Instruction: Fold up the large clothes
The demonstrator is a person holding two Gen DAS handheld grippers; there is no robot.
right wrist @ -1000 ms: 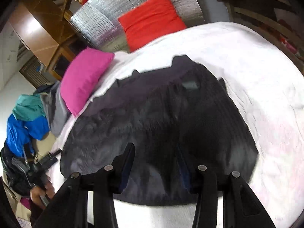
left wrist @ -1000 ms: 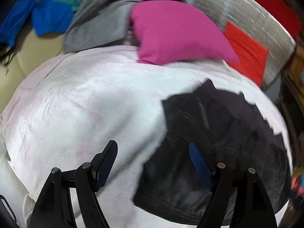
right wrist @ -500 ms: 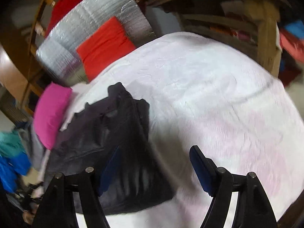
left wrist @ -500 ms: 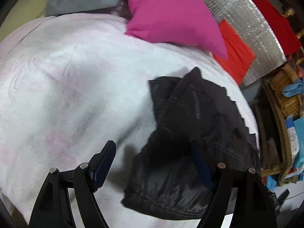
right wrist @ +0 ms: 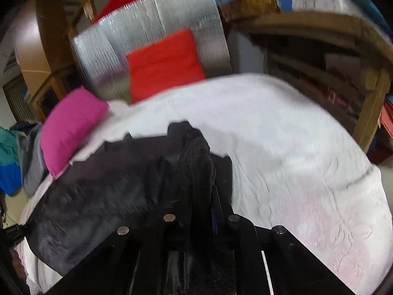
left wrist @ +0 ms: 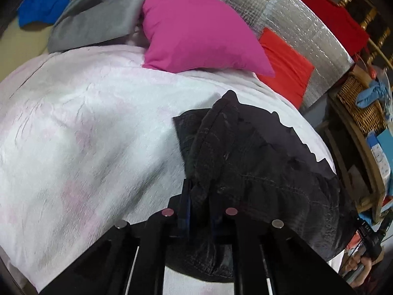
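A large black garment (left wrist: 258,172) lies on a white bedspread (left wrist: 86,135). In the left wrist view my left gripper (left wrist: 200,199) is shut on the garment's left near edge, and the cloth bunches up between the fingers. In the right wrist view the same black garment (right wrist: 110,191) spreads to the left, and my right gripper (right wrist: 203,196) is shut on its right near edge, with a ridge of cloth rising from the jaws. The right wrist view is blurred by motion.
A pink pillow (left wrist: 196,32) and a red pillow (left wrist: 285,61) lie at the head of the bed against a silver foil panel (left wrist: 294,24). Grey and blue clothes (left wrist: 93,17) are piled at far left. Wooden shelves (right wrist: 331,78) stand to the right of the bed.
Both grippers were open over the garment. They have come down to its near edge and closed on the cloth, which now bunches up in each.
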